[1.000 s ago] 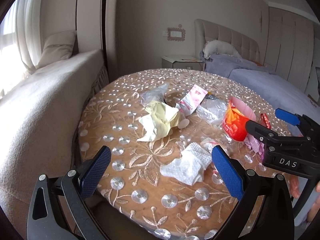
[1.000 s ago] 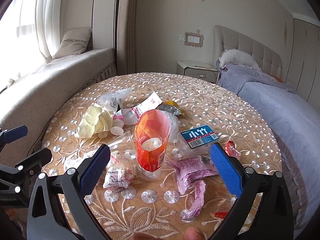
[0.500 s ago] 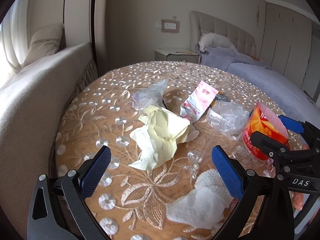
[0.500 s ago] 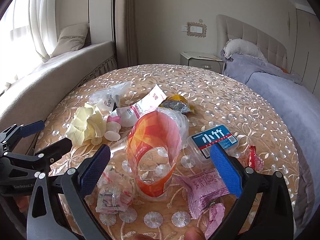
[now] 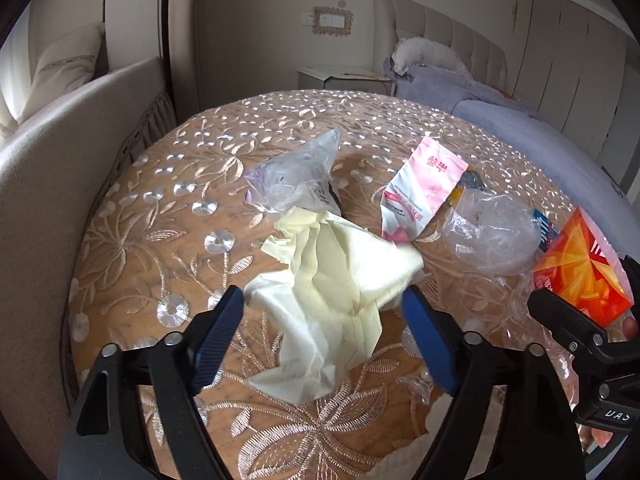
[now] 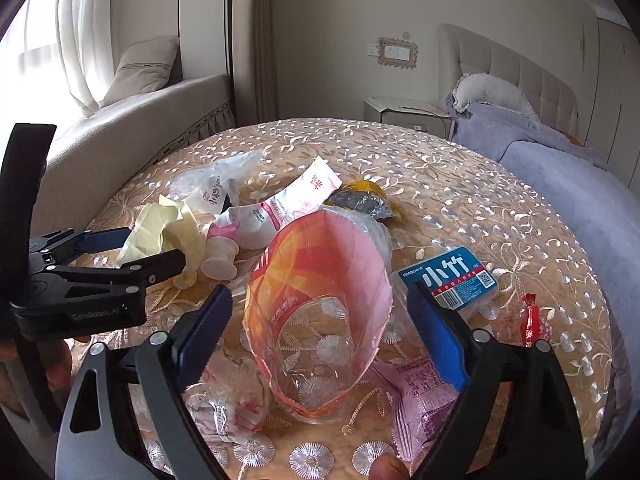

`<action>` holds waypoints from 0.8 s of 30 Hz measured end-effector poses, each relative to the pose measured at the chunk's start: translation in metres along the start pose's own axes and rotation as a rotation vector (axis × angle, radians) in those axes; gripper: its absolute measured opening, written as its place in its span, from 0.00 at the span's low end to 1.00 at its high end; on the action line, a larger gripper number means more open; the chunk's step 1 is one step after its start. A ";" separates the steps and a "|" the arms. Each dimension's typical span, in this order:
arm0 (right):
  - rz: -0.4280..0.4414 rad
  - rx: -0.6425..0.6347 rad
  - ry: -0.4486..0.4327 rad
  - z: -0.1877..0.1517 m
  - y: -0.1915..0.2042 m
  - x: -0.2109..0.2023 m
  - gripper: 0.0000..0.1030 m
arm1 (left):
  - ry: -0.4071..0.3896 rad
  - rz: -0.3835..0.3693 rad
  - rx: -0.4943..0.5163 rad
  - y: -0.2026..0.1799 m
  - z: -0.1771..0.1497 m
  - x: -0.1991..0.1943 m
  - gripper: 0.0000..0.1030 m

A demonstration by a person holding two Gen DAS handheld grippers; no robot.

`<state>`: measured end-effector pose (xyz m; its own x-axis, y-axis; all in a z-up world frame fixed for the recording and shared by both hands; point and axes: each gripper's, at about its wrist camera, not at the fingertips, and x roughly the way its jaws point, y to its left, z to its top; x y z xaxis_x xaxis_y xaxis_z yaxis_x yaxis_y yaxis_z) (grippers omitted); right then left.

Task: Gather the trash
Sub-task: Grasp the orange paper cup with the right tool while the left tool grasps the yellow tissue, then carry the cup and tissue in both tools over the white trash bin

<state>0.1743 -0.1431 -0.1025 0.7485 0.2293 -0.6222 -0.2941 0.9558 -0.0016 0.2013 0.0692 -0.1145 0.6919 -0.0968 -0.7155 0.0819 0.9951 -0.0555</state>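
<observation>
Your left gripper [image 5: 322, 326] is the nearer one to the crumpled yellow paper [image 5: 336, 280], which lies on the round table [image 5: 132, 216] directly between its blue pads. Those jaws have just been closing, yet both pads seem to stand just clear of the paper's sides, so nothing is clamped. The wad runs lengthwise away from you, so the pads look set across its narrow waist, which suits a squeeze. Your right gripper [image 6: 320, 332] has also just been closing, with the orange bag [image 6: 320, 312] standing open-mouthed between its pads, not pinched. That bag sits just to the right of the yellow paper, so the carry across looks short.
</observation>
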 end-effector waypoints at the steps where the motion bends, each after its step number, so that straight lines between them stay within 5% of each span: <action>1: 0.007 0.004 0.008 -0.001 0.000 0.002 0.74 | 0.012 0.003 0.003 0.000 0.000 0.004 0.63; 3: 0.028 0.005 0.024 -0.002 -0.001 0.006 0.63 | 0.032 -0.021 0.003 0.000 -0.001 0.007 0.50; 5: 0.037 0.001 0.031 -0.004 0.001 0.007 0.41 | 0.020 -0.010 0.012 0.000 -0.002 0.004 0.36; 11: 0.039 0.006 0.011 -0.005 -0.001 -0.001 0.41 | -0.002 0.020 0.019 -0.004 -0.003 -0.006 0.22; 24: 0.002 0.008 -0.122 0.000 -0.020 -0.053 0.41 | -0.159 -0.014 0.041 -0.037 0.003 -0.081 0.21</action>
<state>0.1400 -0.1743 -0.0696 0.8150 0.2512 -0.5222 -0.2911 0.9567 0.0059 0.1449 0.0405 -0.0523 0.7953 -0.1162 -0.5950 0.1198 0.9922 -0.0337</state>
